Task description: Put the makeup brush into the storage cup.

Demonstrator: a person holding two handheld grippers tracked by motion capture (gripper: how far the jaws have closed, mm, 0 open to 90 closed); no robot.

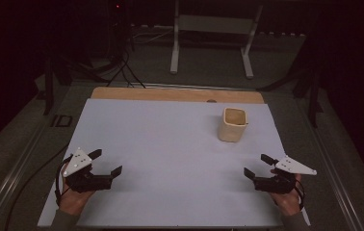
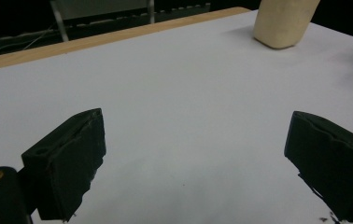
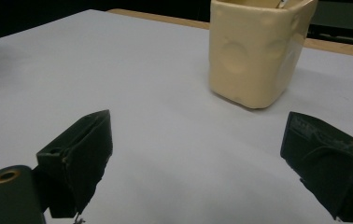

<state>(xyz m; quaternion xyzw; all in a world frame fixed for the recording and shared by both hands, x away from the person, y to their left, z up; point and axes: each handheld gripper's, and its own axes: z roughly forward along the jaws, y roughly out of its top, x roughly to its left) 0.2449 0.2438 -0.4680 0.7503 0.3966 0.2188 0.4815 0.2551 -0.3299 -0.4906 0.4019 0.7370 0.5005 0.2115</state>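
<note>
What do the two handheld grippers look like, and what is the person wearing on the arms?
The left gripper and right gripper are both black, each with two blocky jaws, a grey three-cornered plate on top and a dark cable looping at the hand. In each gripper view a brass-ringed hole shows beside the near jaw. Dull greenish sleeve cuffs show at the wrists.

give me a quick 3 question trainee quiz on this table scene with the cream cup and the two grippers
1. True or false: the cream cup stands upright on the white table sheet.
2. Which is nearer the cup: A) left hand-held gripper or B) right hand-held gripper?
3. Fill in: both grippers' jaws stand ____ and hold nothing.

Key: 1 true. 2 B; in the right gripper view the cup looms close ahead, while in the left gripper view it sits far off at the top edge. 3 open.
</note>
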